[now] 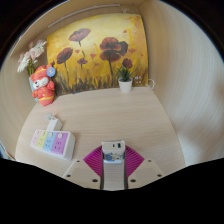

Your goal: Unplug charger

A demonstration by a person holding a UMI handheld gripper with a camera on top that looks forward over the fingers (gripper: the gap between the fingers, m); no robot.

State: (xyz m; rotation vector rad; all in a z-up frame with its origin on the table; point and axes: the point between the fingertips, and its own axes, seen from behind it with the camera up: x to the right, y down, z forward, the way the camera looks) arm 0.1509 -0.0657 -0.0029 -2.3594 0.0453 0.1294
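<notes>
My gripper (113,160) is shut on a white charger block (113,151), which sits between the two pink pads (94,160) with both pressing its sides. A white strip runs from the block back toward me between the fingers. The charger is held over the light wooden table (130,115), clear of the pastel-coloured power strip (52,143) that lies on the table to the left of the fingers. I see nothing plugged into the strip's sockets.
A red and white toy figure (42,85) stands at the back left beside white flowers (30,55). A small potted plant (125,78) stands against a painting of poppies (97,50) on the back wall.
</notes>
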